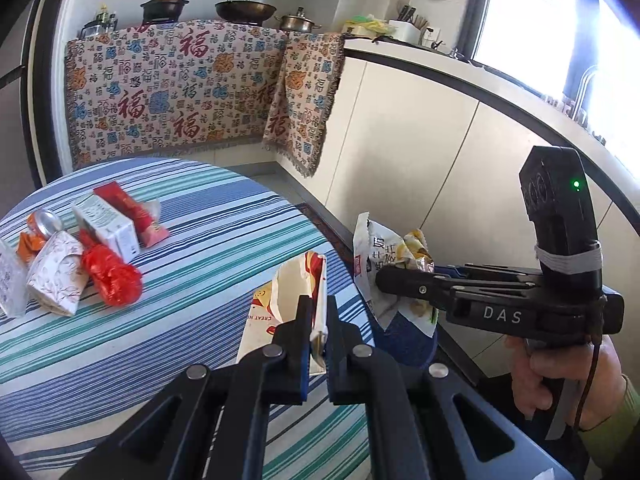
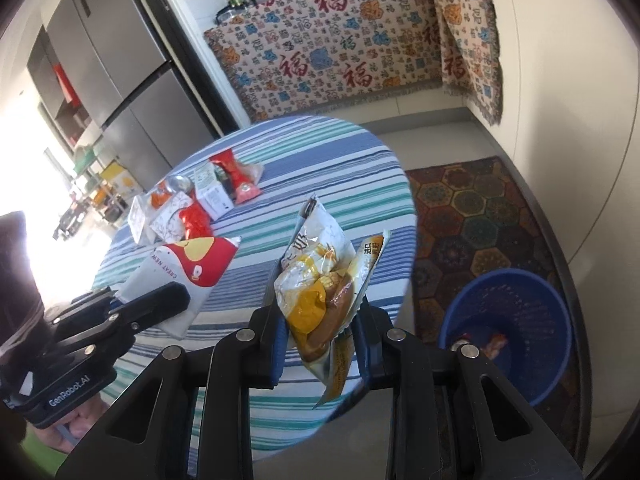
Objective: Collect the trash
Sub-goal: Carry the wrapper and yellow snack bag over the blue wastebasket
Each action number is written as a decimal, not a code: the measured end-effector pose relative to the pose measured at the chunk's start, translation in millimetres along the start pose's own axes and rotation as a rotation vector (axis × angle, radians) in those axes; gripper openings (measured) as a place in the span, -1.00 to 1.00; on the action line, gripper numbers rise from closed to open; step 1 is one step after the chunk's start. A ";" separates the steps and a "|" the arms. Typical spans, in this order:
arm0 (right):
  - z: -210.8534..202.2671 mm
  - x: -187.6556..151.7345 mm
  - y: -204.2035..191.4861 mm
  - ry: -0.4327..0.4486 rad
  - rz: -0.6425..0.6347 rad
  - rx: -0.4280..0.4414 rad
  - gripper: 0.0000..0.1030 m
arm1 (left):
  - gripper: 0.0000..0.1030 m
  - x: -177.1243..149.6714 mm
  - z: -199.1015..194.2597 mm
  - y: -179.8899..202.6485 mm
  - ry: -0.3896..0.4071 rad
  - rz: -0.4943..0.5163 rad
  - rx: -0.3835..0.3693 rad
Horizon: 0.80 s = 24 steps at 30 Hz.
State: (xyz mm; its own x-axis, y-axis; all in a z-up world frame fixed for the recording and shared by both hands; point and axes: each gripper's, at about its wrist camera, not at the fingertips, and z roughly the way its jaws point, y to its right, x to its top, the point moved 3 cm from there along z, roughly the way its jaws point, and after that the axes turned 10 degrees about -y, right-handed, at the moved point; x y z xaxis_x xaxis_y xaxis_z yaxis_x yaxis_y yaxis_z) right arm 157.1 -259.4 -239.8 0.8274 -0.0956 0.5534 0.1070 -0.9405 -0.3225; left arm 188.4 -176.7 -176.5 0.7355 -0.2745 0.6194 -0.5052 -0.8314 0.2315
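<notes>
My left gripper (image 1: 319,320) is shut on a flat red-and-white wrapper (image 1: 294,292), held above the striped round table (image 1: 208,216); it also shows in the right wrist view (image 2: 188,268). My right gripper (image 2: 320,320) is shut on a crumpled white-and-yellow snack bag (image 2: 320,276), held over the table's right edge; the bag also shows in the left wrist view (image 1: 384,256). A pile of trash lies at the table's far left: red crumpled plastic (image 1: 112,276), a white carton (image 1: 108,220), a red pouch (image 1: 132,208), a can (image 1: 46,222).
A blue basket bin (image 2: 508,332) stands on a patterned rug (image 2: 480,208) right of the table, with some trash inside. White cabinets (image 1: 420,152) and a patterned cloth (image 1: 172,92) line the counter behind. A fridge (image 2: 120,60) stands at the left.
</notes>
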 end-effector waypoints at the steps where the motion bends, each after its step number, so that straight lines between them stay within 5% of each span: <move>1: -3.6 1.0 9.7 0.000 0.008 -0.013 -0.45 | -0.90 3.7 3.2 5.3 -0.002 0.004 -0.010; 14: -21.8 7.8 152.9 -0.059 0.158 -0.181 -0.45 | -0.90 53.8 90.5 85.3 -0.082 0.034 -0.150; 24: -12.9 0.9 207.9 -0.069 0.253 -0.183 -0.45 | -0.89 64.4 158.9 119.9 -0.161 0.017 -0.203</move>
State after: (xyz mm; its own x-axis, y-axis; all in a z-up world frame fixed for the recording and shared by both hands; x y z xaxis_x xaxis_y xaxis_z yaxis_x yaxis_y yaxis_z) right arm 173.0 -459.2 -296.4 0.8510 -0.3180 0.4179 -0.2032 -0.9332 -0.2962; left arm 246.9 -370.9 -228.0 0.7804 -0.3741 0.5010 -0.5862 -0.7165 0.3781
